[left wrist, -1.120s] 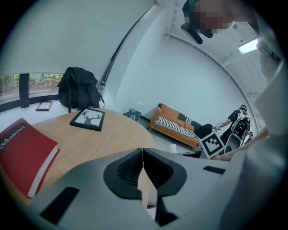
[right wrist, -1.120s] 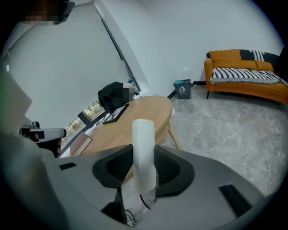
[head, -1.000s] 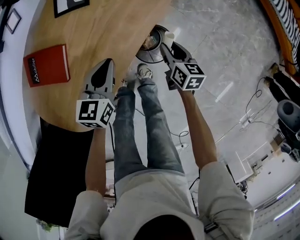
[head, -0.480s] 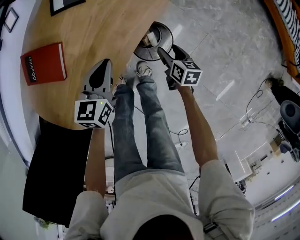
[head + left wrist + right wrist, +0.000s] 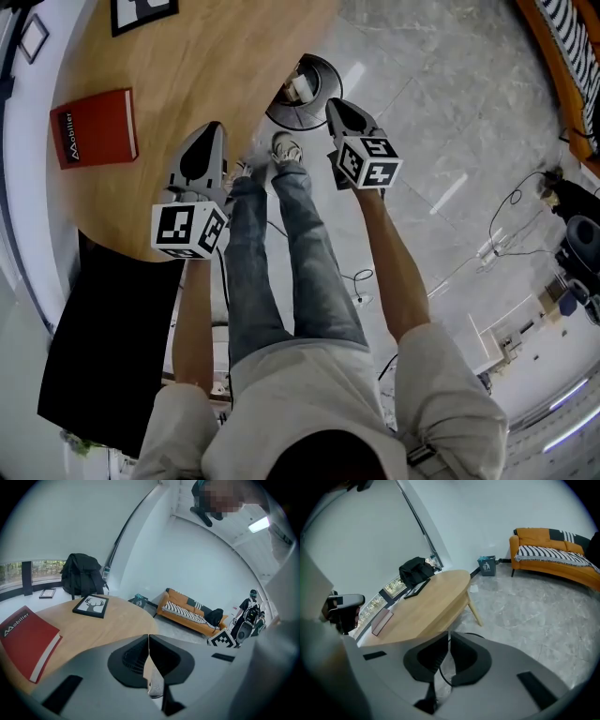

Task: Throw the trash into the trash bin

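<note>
The person stands with both arms stretched forward and a shoe (image 5: 288, 145) showing between the two tools. The left gripper (image 5: 148, 638) hangs over the near edge of the round wooden table (image 5: 187, 66), its jaws pressed together tip to tip with nothing between them. The right gripper (image 5: 331, 102) points down over the grey stone floor; its jaws have just been closing and now meet at the tips, empty. Just past those tips sits the round trash bin (image 5: 328, 70), on the floor beside the table's edge, and in the head view the right gripper's tips overlap the bin's near right rim. The trash (image 5: 300, 87), a pale crumpled piece, lies inside the bin, a little beyond and to the left of the closed jaws and clear of them. Farther out on the table a red book (image 5: 94, 128) lies flat to the left, with a framed picture (image 5: 90, 605) of a deer beyond it. A black backpack (image 5: 80, 575) stands behind the table by the window, and an orange sofa (image 5: 187, 611) lines the far wall.
</note>
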Action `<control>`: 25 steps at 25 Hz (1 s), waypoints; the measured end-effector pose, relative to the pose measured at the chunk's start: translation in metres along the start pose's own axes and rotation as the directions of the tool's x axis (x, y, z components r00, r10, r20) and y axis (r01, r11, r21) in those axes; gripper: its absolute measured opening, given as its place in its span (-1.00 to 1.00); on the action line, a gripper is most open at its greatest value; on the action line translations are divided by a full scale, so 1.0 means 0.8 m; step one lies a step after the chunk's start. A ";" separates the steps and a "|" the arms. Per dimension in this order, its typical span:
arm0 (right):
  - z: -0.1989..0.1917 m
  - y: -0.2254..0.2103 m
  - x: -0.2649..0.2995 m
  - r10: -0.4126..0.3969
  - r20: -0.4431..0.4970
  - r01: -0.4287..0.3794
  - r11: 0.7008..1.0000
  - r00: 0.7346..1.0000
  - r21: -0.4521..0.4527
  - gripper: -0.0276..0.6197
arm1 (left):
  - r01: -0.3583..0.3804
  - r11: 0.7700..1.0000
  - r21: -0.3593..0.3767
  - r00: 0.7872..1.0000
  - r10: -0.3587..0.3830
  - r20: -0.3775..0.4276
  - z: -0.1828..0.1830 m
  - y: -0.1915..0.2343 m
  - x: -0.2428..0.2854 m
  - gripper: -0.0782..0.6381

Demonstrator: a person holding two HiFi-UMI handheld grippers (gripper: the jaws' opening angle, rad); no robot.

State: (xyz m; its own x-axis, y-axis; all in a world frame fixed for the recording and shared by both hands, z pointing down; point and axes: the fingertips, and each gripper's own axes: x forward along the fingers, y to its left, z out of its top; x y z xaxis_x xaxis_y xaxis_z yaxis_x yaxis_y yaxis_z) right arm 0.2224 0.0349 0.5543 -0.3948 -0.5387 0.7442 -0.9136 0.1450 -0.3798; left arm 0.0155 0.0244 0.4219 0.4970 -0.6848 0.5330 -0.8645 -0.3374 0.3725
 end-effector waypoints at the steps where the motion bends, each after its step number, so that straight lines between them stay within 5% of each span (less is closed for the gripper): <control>1: 0.001 0.003 -0.003 0.008 0.001 -0.008 1.000 1.000 -0.003 -0.80 | -0.002 1.000 0.000 1.000 0.002 0.002 0.001 -0.001 -0.002 -0.72; 9: 0.037 0.031 -0.044 0.034 0.053 -0.031 0.998 0.998 -0.051 -0.82 | -0.036 0.999 0.007 0.999 0.036 0.037 0.030 -0.008 -0.036 -0.72; 15: 0.116 0.087 -0.105 0.083 0.147 -0.061 0.987 0.986 -0.151 -0.82 | -0.079 0.997 0.013 0.992 0.078 0.096 0.094 -0.018 -0.084 -0.72; 25: 0.277 0.194 -0.254 0.178 0.360 -0.090 0.965 0.916 -0.248 -0.82 | -0.106 0.993 0.056 0.969 0.091 0.230 0.236 -0.065 -0.183 -0.72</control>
State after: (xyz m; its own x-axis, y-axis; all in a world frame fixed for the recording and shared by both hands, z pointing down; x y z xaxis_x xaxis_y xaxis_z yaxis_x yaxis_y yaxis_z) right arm 0.1821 -0.0174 0.2224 -0.4896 -0.7664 0.4158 -0.8696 0.3942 -0.2973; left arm -0.0262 0.0201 0.1812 0.3860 -0.8424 0.3759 -0.9152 -0.2987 0.2704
